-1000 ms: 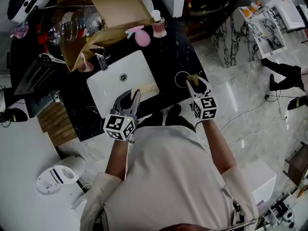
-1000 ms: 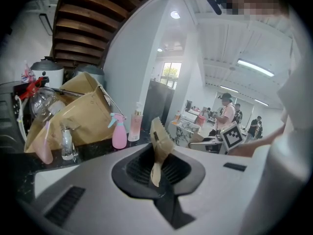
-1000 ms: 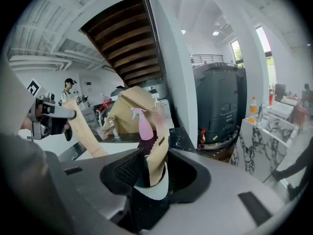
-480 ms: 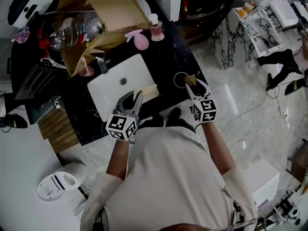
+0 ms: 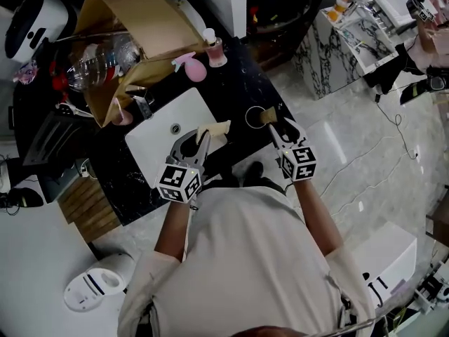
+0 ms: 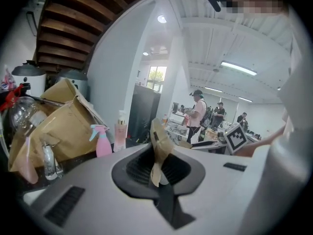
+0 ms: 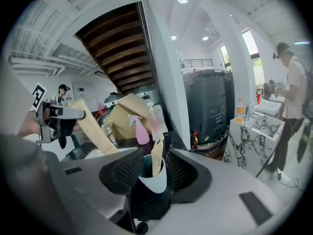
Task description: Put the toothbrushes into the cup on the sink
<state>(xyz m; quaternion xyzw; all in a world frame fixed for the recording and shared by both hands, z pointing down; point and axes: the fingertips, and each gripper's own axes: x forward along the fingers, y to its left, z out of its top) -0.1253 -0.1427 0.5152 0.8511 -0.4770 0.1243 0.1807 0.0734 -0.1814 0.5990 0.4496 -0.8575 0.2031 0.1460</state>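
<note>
The left gripper [image 6: 157,163] has its jaws clamped on a paper-wrapped toothbrush [image 6: 160,138] over the white sink [image 5: 156,133]. The right gripper [image 7: 149,166] has its jaws wide apart around the cup [image 7: 155,181] on the black desk [image 5: 237,83], with a second toothbrush [image 7: 156,154] standing inside.

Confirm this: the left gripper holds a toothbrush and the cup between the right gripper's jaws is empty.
The cup is not empty: the right gripper view shows a toothbrush standing in it. The left gripper does hold a second toothbrush, and the cup is between the right gripper's jaws.
</note>
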